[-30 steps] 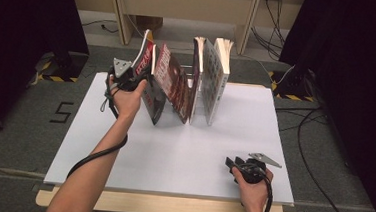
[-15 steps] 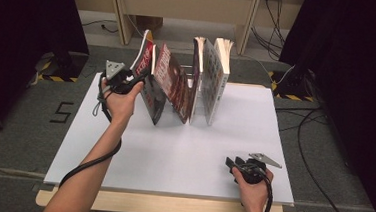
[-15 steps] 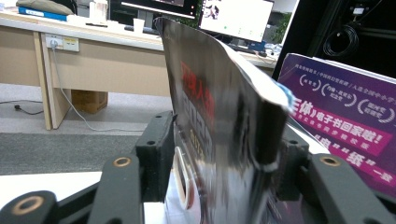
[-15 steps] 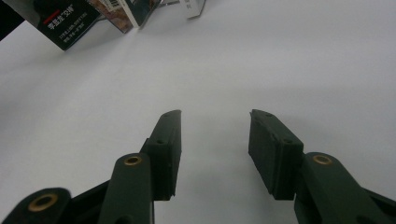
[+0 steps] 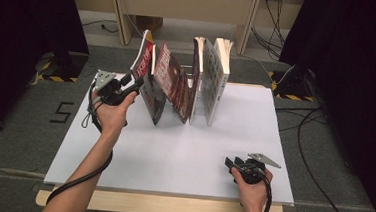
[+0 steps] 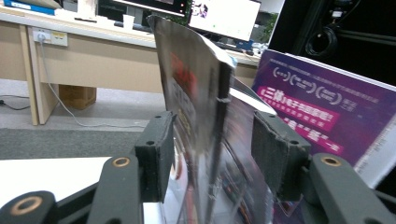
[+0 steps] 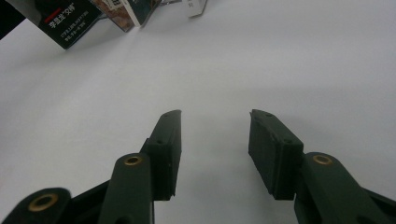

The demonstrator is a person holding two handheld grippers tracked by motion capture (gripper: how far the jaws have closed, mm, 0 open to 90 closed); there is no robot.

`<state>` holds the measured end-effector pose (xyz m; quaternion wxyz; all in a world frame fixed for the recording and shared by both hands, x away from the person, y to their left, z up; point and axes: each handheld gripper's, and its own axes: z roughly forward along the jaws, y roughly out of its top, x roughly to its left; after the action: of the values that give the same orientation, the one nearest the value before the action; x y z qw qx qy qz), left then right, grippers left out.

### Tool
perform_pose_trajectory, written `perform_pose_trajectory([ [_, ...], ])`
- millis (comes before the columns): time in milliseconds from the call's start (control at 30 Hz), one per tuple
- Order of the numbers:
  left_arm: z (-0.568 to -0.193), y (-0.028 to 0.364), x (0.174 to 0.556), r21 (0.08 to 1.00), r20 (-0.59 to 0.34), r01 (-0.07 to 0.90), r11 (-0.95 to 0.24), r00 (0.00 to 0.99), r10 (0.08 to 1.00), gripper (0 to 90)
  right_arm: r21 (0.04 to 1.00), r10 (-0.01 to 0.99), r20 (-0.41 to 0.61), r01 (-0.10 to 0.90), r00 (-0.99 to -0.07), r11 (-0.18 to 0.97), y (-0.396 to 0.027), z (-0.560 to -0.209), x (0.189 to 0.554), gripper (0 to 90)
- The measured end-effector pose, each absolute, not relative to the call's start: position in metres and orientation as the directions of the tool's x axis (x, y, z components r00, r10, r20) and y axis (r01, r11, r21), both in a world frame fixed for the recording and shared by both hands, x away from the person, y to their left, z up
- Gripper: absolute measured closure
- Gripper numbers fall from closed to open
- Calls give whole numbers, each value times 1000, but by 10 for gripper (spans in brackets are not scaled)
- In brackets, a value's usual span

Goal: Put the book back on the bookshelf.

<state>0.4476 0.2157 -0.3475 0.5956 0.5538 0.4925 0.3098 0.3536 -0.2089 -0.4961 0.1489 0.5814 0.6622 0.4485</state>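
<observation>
Several books stand in a row at the back of the white table (image 5: 173, 150). The leftmost is a red-covered book (image 5: 143, 63) (image 6: 196, 93) that leans left, and beside it is a dark red book (image 5: 170, 79) with a purple back (image 6: 317, 107). My left gripper (image 5: 133, 85) (image 6: 212, 121) is at the red book's left edge. Its jaws have just been opening; the book's edge stands between them, with a gap at the right pad (image 6: 275, 154). My right gripper (image 5: 231, 164) (image 7: 215, 126) rests open near the front right, nothing between its jaws.
Two pale upright books (image 5: 213, 77) close the row at the right. A wooden desk (image 5: 127, 11) and floor cables (image 5: 310, 124) lie beyond the table. Dark curtains (image 5: 26, 19) hang at both sides. Monitors (image 6: 224, 16) stand on the desk.
My left hand has drawn back to the left and toward the person, away from the leftmost book. The right hand has not moved.
</observation>
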Motion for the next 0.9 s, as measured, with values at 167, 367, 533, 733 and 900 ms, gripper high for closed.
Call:
perform_pose_trajectory([
  [167,-347,213,442,968,-232,175,181,340,911,507,769,904,322,635,-281,-76,-209,-496,353,550],
  [367,-347,212,442,968,-227,180,177,319,920,544,771,905,318,633,-284,-72,-209,-496,353,550],
  [533,-350,207,436,969,-221,177,170,325,920,585,766,904,325,638,-279,-79,-209,-496,353,550],
  [733,-354,207,433,970,-214,177,166,308,927,619,771,904,318,632,-284,-73,-210,-496,353,550],
  [900,-356,205,427,970,-219,177,168,328,919,668,768,904,323,636,-281,-77,-208,-496,353,550],
])
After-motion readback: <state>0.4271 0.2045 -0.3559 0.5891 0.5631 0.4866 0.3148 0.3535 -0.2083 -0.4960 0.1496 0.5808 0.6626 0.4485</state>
